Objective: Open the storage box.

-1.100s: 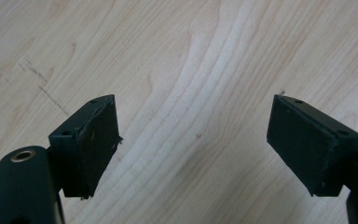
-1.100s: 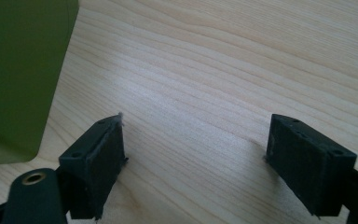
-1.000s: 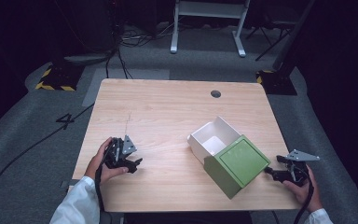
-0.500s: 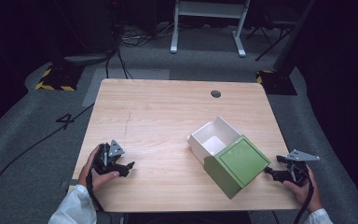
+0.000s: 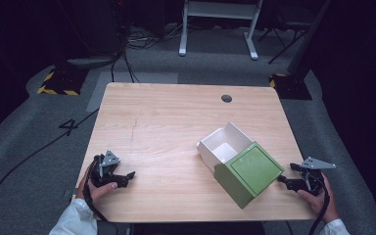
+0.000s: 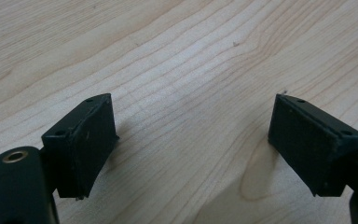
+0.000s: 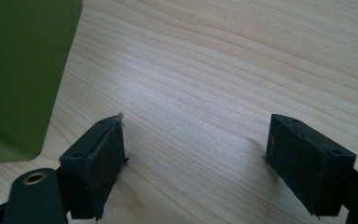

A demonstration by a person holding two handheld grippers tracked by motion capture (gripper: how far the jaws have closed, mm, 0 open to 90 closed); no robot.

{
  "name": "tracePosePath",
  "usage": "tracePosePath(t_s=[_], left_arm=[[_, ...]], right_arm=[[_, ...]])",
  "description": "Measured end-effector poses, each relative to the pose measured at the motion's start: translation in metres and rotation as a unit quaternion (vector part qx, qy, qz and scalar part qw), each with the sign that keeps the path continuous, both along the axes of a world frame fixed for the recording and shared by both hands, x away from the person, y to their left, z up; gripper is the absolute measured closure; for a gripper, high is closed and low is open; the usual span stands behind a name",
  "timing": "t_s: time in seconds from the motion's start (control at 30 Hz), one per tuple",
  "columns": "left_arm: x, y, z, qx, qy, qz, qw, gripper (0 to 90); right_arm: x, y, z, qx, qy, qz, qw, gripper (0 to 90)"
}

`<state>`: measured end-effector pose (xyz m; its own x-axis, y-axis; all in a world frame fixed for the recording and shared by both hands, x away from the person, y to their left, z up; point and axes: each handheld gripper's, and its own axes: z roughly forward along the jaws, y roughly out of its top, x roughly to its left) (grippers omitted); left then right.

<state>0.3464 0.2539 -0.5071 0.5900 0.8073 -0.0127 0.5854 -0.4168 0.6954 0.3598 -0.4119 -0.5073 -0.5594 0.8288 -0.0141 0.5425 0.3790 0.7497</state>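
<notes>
While the left gripper [image 5: 125, 175] was held low over the near left corner of the table [image 5: 176, 117], its jaws were spread wide with nothing between them. In the left gripper view [image 6: 189, 140] only bare pale wood grain was seen in the gap, and the black pads [image 6: 91, 140] stood just above the surface. Behind that claw, a hand [image 5: 95, 188] in a white sleeve [image 5: 76, 220] was wrapped around the body, and a grey three-cornered plate [image 5: 109, 158] was carried on top. A cable [image 5: 29, 156] was seen trailing across the grey floor on the side away from the box.

The right gripper [image 5: 285, 181] was likewise held released at the near right edge, its jaws parted and pointed toward the box. In the right gripper view [image 7: 193, 163] bare wood lay between the pads [image 7: 307, 163], and a green wall was seen just beside and ahead of the jaw on the picture's left; whether it was touched cannot be told. Behind this claw a hand [image 5: 318, 196] was closed on the grip.

Just ahead of the right claw, the green lid [image 5: 248, 171] was found tilted against the white box [image 5: 223, 144], partly covering its open cavity. Well beyond both claws, a dark round grommet [image 5: 226, 98] was set in the far part of the tabletop.
</notes>
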Motion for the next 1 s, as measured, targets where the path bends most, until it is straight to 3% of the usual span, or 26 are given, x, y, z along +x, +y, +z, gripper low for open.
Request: tracePosePath(t_s=[1.0], left_arm=[[0.0023, -0.0005, -0.0001, 0.003, -0.001, -0.003, 1.0, 13.6]], right_arm=[[0.0005, 0.0001, -0.0001, -0.001, 0.0, 0.0, 1.0, 18.8]])
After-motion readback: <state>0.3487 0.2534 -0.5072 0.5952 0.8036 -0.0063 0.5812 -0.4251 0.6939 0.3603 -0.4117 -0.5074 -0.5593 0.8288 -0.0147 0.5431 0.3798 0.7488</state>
